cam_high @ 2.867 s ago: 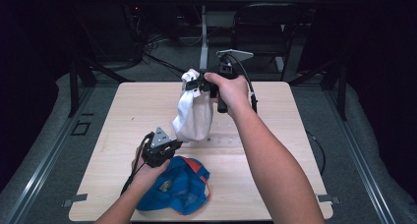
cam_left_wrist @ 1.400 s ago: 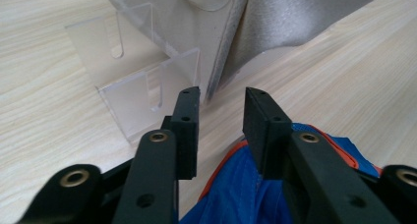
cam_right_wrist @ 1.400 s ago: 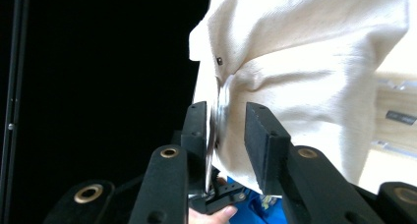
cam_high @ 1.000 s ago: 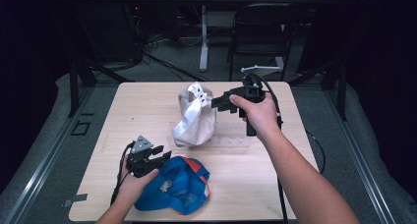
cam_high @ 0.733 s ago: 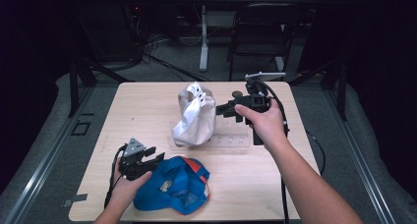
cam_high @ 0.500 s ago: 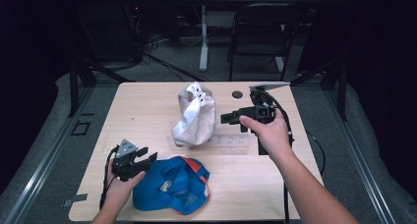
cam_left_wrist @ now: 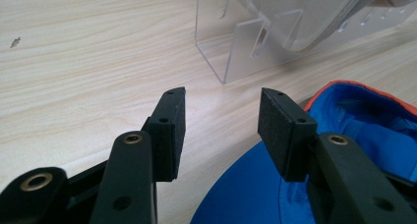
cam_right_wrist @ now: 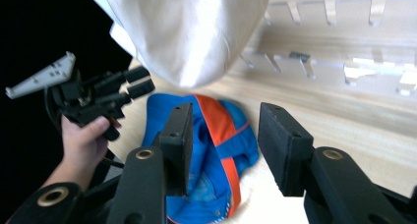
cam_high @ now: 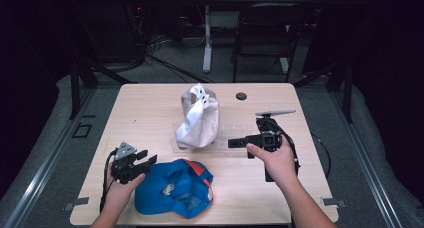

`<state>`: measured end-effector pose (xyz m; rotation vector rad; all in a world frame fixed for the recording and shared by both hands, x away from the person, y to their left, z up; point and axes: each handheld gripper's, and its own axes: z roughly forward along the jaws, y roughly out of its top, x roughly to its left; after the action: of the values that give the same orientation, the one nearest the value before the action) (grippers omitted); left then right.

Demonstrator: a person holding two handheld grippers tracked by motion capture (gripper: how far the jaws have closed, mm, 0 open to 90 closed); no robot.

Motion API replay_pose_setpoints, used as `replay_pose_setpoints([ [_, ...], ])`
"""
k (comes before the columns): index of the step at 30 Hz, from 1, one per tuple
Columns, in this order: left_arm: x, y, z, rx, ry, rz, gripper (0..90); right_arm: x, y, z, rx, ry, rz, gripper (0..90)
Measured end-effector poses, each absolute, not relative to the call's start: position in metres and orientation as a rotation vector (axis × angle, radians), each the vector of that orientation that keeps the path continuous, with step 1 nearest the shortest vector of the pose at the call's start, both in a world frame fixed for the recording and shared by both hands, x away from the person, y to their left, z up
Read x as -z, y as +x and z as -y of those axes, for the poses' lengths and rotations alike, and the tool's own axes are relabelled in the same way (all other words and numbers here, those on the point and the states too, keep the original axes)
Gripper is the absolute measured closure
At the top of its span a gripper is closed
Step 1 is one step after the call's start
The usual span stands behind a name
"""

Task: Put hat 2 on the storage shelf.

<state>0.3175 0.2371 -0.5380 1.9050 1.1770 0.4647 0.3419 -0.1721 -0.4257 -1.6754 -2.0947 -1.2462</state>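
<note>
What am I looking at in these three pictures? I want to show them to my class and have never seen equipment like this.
A person sits at a wooden table and holds a hand-operated tool in each hand. Each tool ends in two black jaws that can pinch things.

The high view looks down from above: the left gripper is at the lower left, the right gripper at the right. The other two pictures come from small cameras riding on the tools, looking along their own jaws.

On the table, a white cap sits on a clear plastic stand, and a blue cap with orange trim lies near the front edge. A small dark disc lies farther back.

Both pairs of jaws stand open and hold nothing. The left gripper is just beside the blue cap.
</note>
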Motion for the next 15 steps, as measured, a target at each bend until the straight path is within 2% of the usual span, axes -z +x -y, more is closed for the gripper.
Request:
replay_pose_setpoints([
  [15, 0.543, 0.312, -0.245, -0.478, 1.908, -1.185, 53.0, 0.462, 0.315, 0.180, 1.226, -1.674, 2.132, 57.3],
])
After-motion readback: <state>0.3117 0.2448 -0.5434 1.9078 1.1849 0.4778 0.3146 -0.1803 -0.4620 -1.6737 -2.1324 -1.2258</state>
